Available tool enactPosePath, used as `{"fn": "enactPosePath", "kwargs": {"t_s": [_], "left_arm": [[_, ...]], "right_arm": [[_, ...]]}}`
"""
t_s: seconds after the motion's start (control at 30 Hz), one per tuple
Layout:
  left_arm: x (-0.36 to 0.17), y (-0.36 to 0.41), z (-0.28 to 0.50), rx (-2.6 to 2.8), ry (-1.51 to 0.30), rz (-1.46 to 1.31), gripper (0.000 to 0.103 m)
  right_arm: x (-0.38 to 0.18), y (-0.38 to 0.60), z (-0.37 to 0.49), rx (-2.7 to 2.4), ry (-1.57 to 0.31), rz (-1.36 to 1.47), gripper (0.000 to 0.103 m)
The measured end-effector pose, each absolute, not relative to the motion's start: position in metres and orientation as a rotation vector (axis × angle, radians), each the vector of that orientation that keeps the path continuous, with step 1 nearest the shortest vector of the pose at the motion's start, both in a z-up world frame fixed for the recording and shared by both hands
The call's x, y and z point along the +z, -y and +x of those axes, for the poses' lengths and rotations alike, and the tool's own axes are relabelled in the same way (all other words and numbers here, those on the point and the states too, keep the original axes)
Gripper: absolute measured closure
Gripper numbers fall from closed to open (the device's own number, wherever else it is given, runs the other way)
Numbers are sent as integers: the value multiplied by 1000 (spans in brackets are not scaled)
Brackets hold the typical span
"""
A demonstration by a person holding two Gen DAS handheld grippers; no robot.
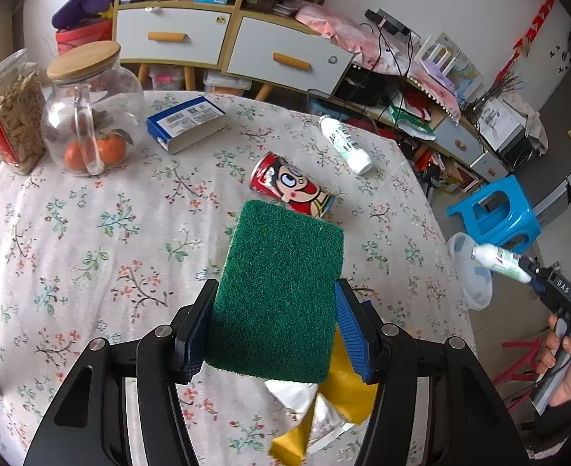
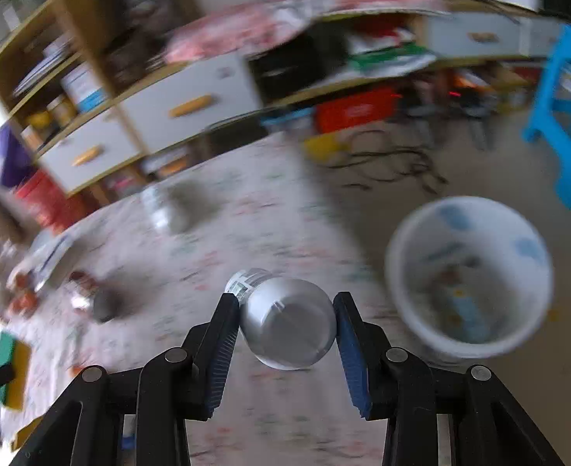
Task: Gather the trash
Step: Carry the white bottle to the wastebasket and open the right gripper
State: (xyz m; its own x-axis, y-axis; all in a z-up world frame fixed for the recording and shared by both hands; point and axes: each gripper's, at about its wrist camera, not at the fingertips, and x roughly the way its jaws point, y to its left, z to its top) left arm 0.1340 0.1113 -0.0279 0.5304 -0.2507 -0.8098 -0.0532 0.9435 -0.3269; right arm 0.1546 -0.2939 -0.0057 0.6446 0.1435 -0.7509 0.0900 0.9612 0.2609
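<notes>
The left gripper [image 1: 275, 310] is clamped on a green sponge [image 1: 281, 291], held above the floral table [image 1: 91, 233]. Under the sponge lies a yellow wrapper [image 1: 343, 396]. Beyond the sponge a red can [image 1: 291, 186] lies on its side, and past the can a white bottle [image 1: 345, 143]. The right gripper [image 2: 287, 322] is clamped on a second white bottle [image 2: 287, 328], held over the table's edge. Just beside that edge, on the floor, stands a white bin [image 2: 468, 275].
</notes>
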Motion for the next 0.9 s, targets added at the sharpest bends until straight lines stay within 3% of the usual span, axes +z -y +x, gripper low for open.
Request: {"fn": "enactPosePath", "kwargs": {"t_s": [0.5,0.57,0.6,0.9], "left_arm": [[-7,-35,146,-205,-962,-228,42],[-7,-17,151,-235,-973,-227,42],[-8,-6,153,-253,-980,-220,42],[-22,108,178,-402,-1023,-91,42]], "right_arm": [[-29,404,141,-218,-848,435,57],[-35,412,141,-215,-859,475,37],[-37,415,141,-221,-863,486,33],[-34,431,121,-281,-914,464,32]]}}
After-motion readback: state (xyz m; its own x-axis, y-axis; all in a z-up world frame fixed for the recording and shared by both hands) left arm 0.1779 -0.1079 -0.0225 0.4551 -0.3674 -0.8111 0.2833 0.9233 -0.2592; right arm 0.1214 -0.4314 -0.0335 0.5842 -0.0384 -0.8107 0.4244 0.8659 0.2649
